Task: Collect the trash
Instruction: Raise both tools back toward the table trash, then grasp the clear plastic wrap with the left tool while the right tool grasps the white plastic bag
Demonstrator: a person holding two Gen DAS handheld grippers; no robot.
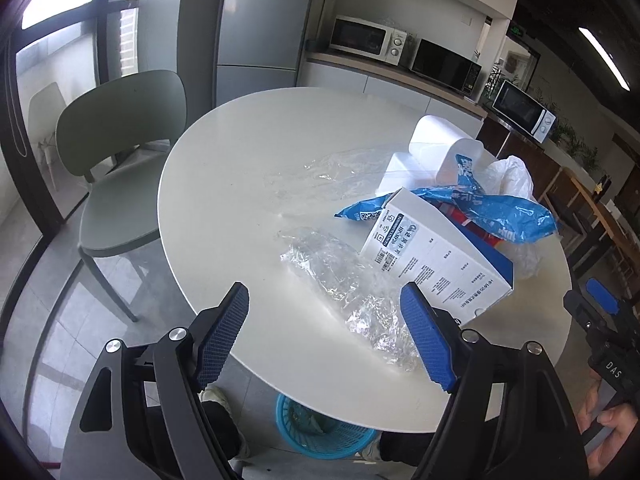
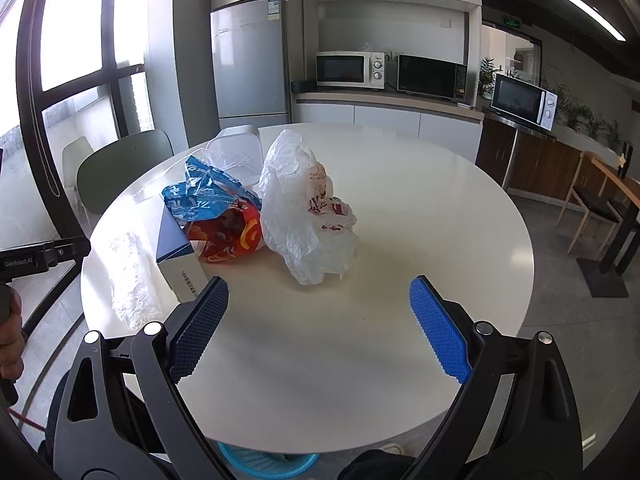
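Trash lies on a round white table (image 1: 240, 152) (image 2: 420, 200). There is crumpled clear plastic film (image 1: 352, 292) (image 2: 132, 280), a white cardboard box (image 1: 432, 256) (image 2: 180, 256), a blue wrapper (image 1: 492, 204) (image 2: 208, 192), a red snack bag (image 2: 232, 236), a white plastic bag (image 2: 300, 208) (image 1: 512, 176) and a clear lidded container (image 1: 440, 152) (image 2: 240, 148). My left gripper (image 1: 324, 336) hangs open above the near table edge, with the film seen between its fingers and untouched. My right gripper (image 2: 320, 324) stands open over bare tabletop, short of the white bag.
A blue mesh basket (image 1: 320, 432) (image 2: 264, 460) sits on the floor under the near table edge. A green chair (image 1: 120, 152) (image 2: 124, 168) stands at the table's left. Fridge, counter and microwaves line the back wall. A wooden table and chair (image 2: 592, 200) stand far right.
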